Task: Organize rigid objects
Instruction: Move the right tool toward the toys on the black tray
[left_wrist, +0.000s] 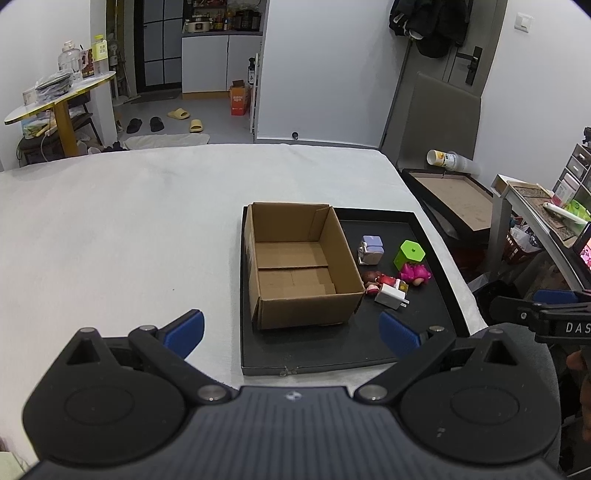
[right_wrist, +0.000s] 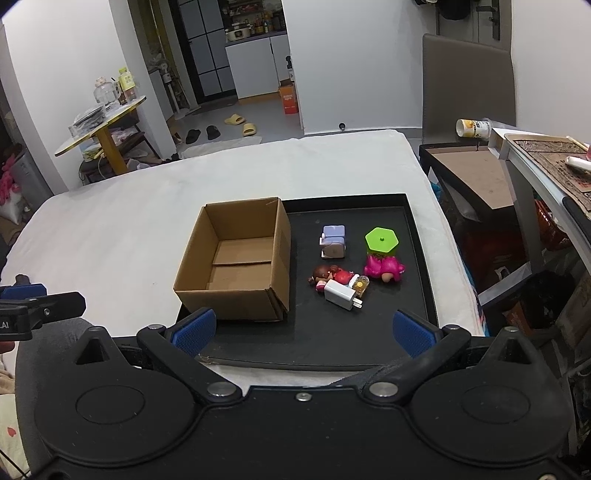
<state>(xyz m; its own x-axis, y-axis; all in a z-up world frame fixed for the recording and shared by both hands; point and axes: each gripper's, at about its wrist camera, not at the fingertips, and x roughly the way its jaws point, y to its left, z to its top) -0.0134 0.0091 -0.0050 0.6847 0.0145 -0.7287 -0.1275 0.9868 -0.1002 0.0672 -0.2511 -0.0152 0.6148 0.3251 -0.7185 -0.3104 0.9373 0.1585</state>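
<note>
Both hand-held grippers spread wide, black tray (right_wrist: 419, 258) on white bedcover (right_wrist: 129, 221)

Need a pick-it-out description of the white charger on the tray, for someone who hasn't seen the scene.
Find the black tray on the white bed, with an open cardboard box on its left side. Right of the box lies a cluster of small toys; the charger is the item nearest the camera, resting against a red-dressed doll. It is the only plain white block, with two metal prongs.
</note>
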